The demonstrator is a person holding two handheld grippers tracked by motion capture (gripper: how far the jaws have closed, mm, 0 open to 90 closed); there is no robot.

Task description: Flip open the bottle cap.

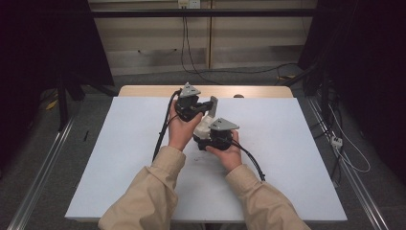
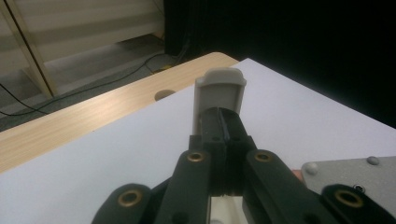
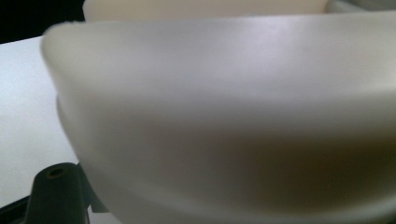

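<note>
Overhead, both grippers [image 1: 207, 106] [image 1: 203, 139] clamp pale plastic piece [image 1: 207, 122]; right gripper view blurred, perhaps its body.

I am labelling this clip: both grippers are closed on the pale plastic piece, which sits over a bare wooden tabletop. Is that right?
Not quite. The tabletop is not bare wood: a white sheet covers most of it, and wood shows along the far edge, as the high view shows. The rest holds: the left gripper and the right gripper are closed on the pale plastic piece.
</note>
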